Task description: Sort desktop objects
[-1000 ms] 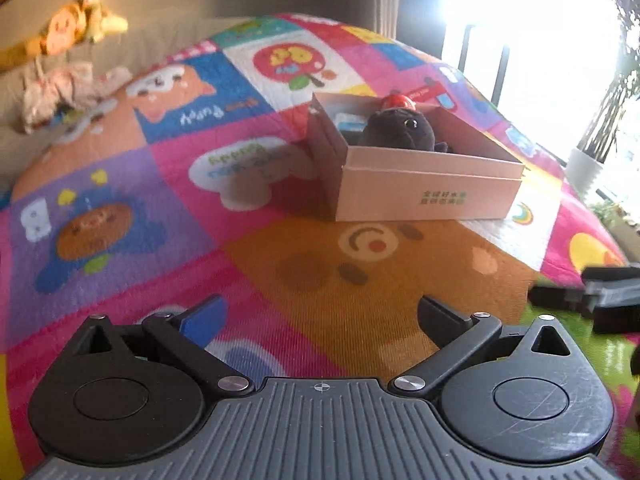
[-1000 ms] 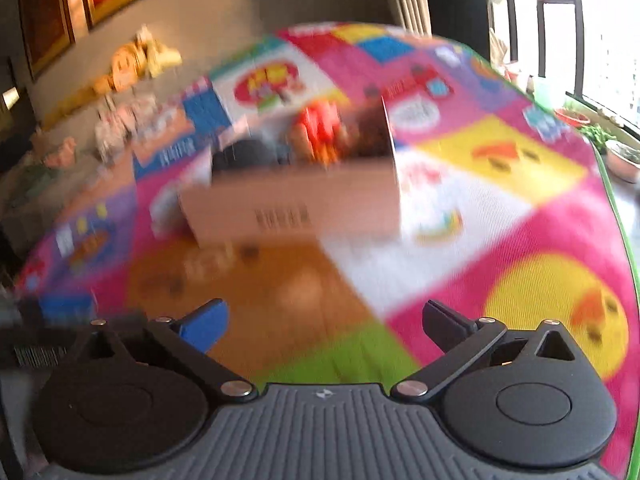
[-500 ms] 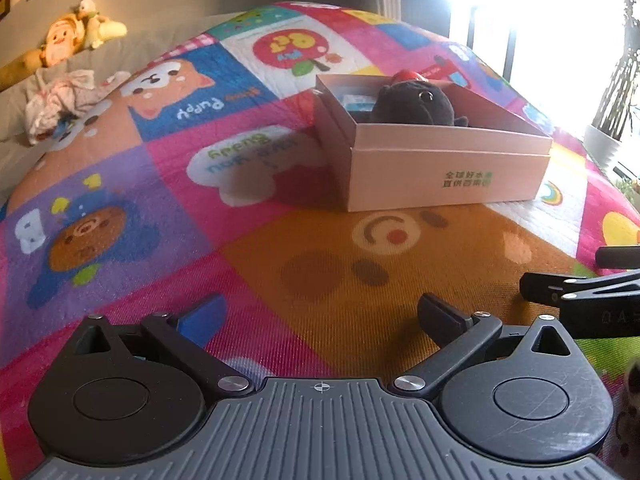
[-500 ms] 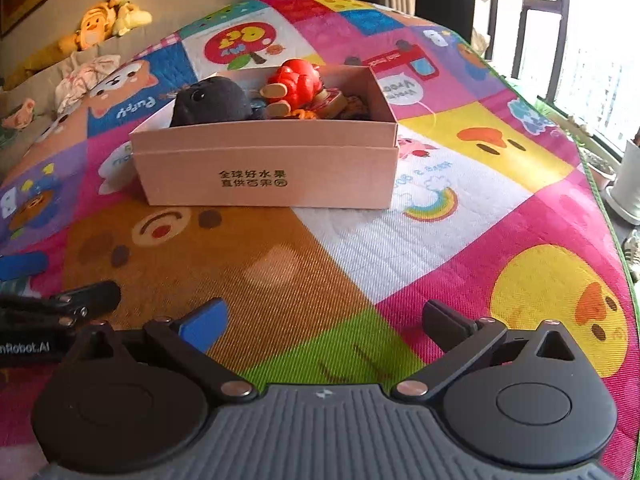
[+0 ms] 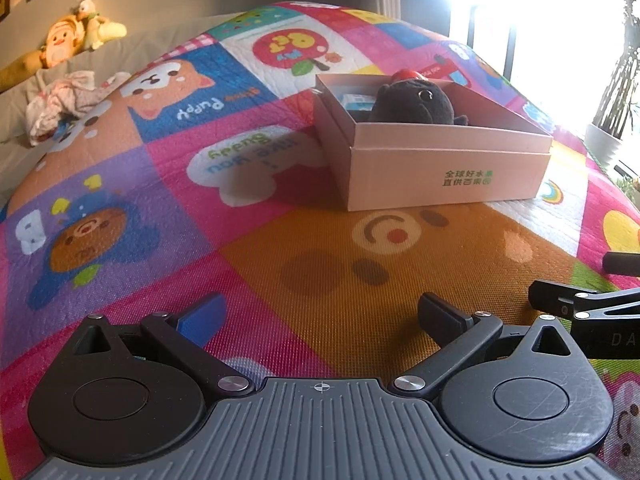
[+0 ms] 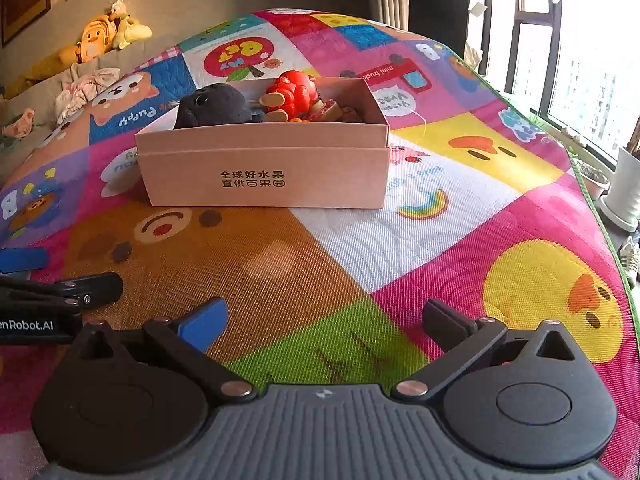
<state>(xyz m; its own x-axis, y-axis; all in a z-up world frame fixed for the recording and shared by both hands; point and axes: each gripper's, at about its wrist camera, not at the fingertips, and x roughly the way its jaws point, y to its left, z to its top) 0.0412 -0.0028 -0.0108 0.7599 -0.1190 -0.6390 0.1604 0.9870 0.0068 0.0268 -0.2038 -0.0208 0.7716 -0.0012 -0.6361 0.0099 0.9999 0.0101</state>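
A pink cardboard box (image 5: pixel 448 176) (image 6: pixel 264 176) stands on the colourful play mat (image 5: pixel 280 240) (image 6: pixel 400 240). Inside it lie a black plush toy (image 5: pixel 412 100) (image 6: pixel 212 106), a red toy (image 6: pixel 294 90) and several small items. My left gripper (image 5: pixel 318 316) is open and holds nothing, low over the mat in front of the box. My right gripper (image 6: pixel 324 322) is open too, a little further right, with nothing between its fingers. Each gripper's fingers show at the edge of the other's view.
A sofa (image 6: pixel 36 88) with a yellow plush toy (image 6: pixel 96 40) and crumpled cloth (image 6: pixel 86 88) lies beyond the mat's far left. Windows (image 6: pixel 580 40) and plant pots (image 6: pixel 624 188) line the right side past the mat's edge.
Both grippers have steadied and come slightly nearer the box, staying open. The right wrist view, blurred a second ago, is now sharp.
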